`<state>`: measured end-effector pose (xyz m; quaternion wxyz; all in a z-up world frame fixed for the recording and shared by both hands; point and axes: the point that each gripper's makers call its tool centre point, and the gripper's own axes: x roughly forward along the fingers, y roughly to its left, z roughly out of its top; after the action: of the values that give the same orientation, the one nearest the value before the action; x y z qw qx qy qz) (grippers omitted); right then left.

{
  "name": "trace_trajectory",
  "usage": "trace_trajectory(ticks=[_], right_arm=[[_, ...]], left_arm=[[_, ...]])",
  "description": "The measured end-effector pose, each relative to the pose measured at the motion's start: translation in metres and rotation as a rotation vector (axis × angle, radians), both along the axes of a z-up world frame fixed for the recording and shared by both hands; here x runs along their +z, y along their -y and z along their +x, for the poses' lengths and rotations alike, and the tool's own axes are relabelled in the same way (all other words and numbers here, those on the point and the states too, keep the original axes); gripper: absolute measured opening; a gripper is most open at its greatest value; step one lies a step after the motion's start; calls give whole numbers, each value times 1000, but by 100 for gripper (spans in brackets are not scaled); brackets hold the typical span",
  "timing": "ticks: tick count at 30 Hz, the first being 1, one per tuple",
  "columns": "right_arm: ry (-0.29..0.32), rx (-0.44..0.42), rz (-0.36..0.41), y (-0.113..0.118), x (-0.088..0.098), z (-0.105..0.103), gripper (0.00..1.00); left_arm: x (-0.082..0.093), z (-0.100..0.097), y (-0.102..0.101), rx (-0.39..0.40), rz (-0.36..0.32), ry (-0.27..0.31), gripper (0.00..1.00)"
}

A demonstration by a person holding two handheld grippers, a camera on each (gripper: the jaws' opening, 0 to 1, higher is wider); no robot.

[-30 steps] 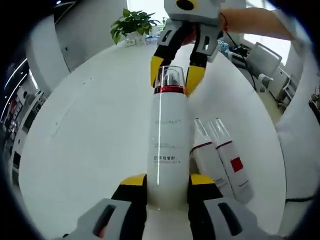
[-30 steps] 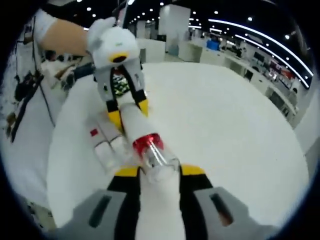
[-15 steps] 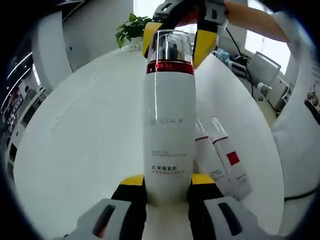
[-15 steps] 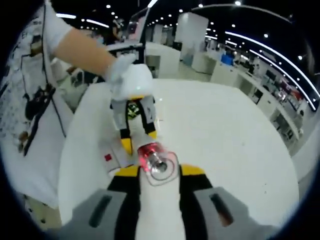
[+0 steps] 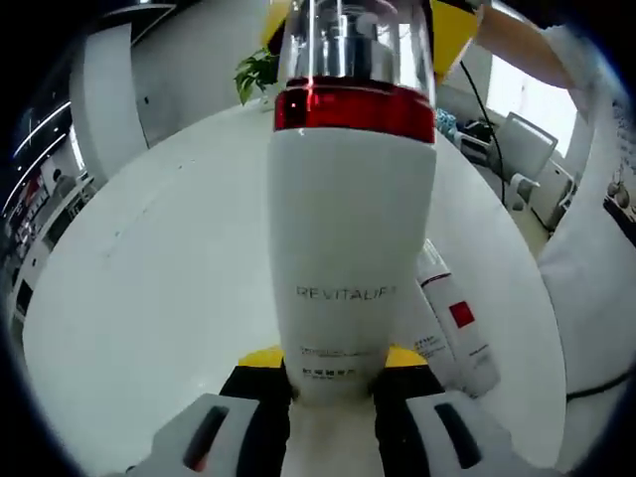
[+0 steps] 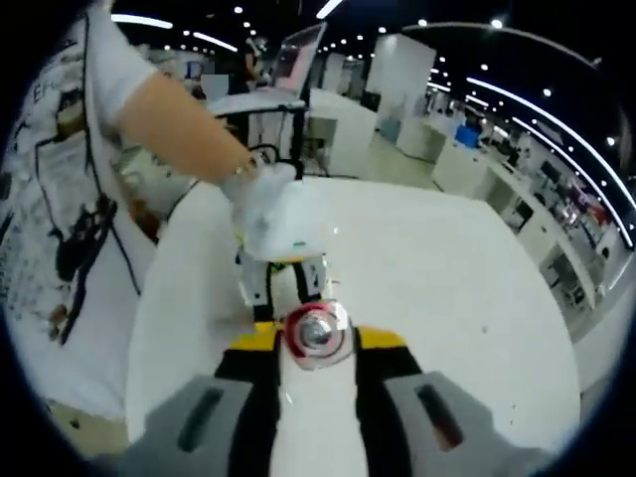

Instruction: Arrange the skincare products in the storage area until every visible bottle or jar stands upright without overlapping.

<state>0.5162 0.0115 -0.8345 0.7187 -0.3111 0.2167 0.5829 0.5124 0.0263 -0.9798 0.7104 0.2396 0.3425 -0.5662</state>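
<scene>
two hand-held grippers are clamping one tall white bottle (image 5: 353, 229) between them. the left hand-held gripper (image 5: 333, 373) is closing its yellow-tipped jaws on the bottle's base; the right hand-held gripper (image 6: 306, 343) is gripping it near the red-banded, clear-capped top.

compared with a second ago, the bottle is looming far larger in the left gripper view, its cap now reaching the upper edge, where before it was lying lower and smaller along the table (image 5: 149, 288). in the right gripper view the cap (image 6: 316, 333) is now pointing almost straight at the lens, a red ring seen end-on, whereas earlier the bottle's side was showing. the bottle is being tipped up toward standing.

contents of the bottle: cannot tell, the body is opaque white. the clear cap is showing a metallic pump head inside.

the left gripper view is showing two slim white tubes (image 5: 452, 333) with red marks lying flat on the table just right of the bottle, touching or nearly touching each other, plus a potted plant (image 5: 256, 72) at the far rim. the right gripper view is instead showing the left hand-held gripper from the front, with a white-gloved hand (image 6: 273, 204) on it and a bare forearm (image 6: 174, 124) behind.
</scene>
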Motion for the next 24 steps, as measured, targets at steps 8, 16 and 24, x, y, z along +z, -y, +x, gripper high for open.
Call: trace_trajectory(ticks=[8, 16, 24], right_arm=[[30, 8, -28, -14, 2, -1, 26], [56, 18, -34, -21, 3, -2, 26], [69, 47, -56, -31, 4, -4, 25]], left_arm=[[1, 0, 1, 6, -7, -4, 30], [1, -1, 0, 8, -26, -2, 31], [1, -1, -1, 24, -80, 4, 31]])
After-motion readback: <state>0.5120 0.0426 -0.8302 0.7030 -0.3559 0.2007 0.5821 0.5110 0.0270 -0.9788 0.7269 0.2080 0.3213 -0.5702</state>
